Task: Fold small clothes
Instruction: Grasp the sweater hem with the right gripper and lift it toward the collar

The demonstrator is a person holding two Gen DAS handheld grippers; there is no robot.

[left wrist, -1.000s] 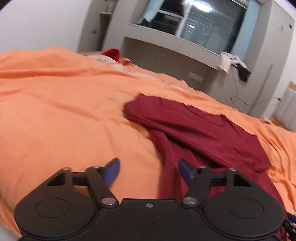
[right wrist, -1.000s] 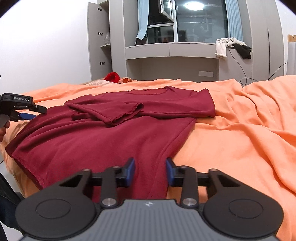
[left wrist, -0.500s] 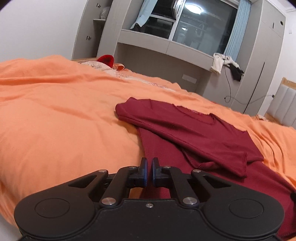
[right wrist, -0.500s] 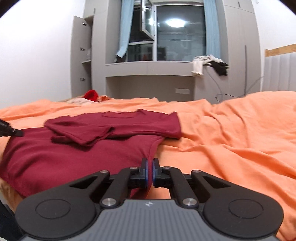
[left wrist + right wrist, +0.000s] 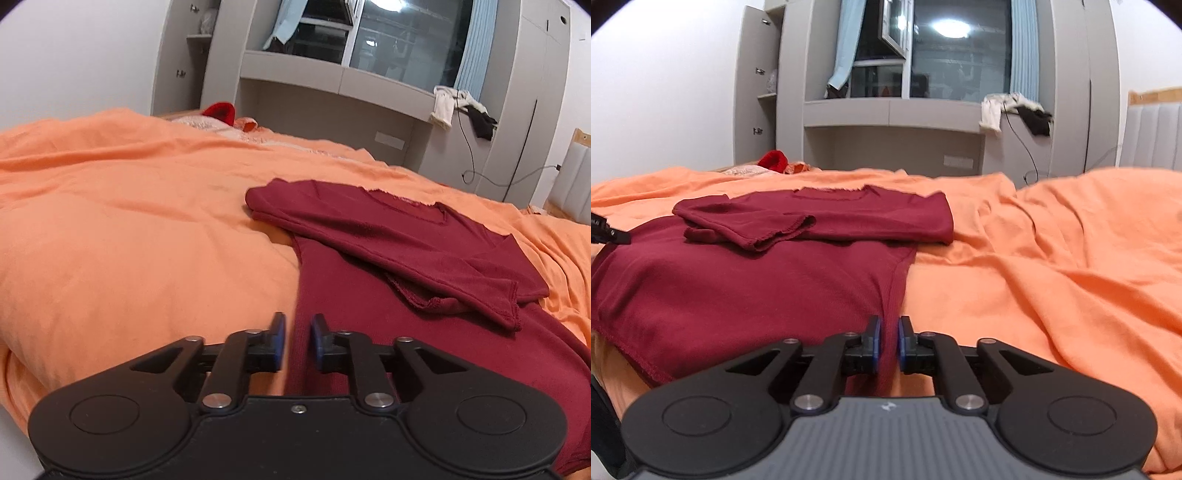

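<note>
A dark red shirt (image 5: 399, 266) lies on the orange bedsheet (image 5: 129, 229), both sleeves folded in over its chest. My left gripper (image 5: 297, 338) pinches the shirt's left side edge near the hem, jaws nearly closed on the cloth. In the right wrist view the shirt (image 5: 757, 280) spreads to the left, and my right gripper (image 5: 888, 341) is shut on its right side edge, where the fabric bunches up between the pads. The left gripper's tip (image 5: 607, 233) shows at the far left edge.
The orange sheet (image 5: 1052, 266) is rumpled in thick folds to the right. A red item (image 5: 221, 110) and pale cloth lie at the bed's far end. Grey cabinets and a window shelf (image 5: 894, 110) with draped clothes (image 5: 1015, 110) stand behind.
Both grippers were open a second ago and closed on the shirt's side edges near the hem. The left jaws have since parted slightly; both grippers have lifted a little with the cloth.
</note>
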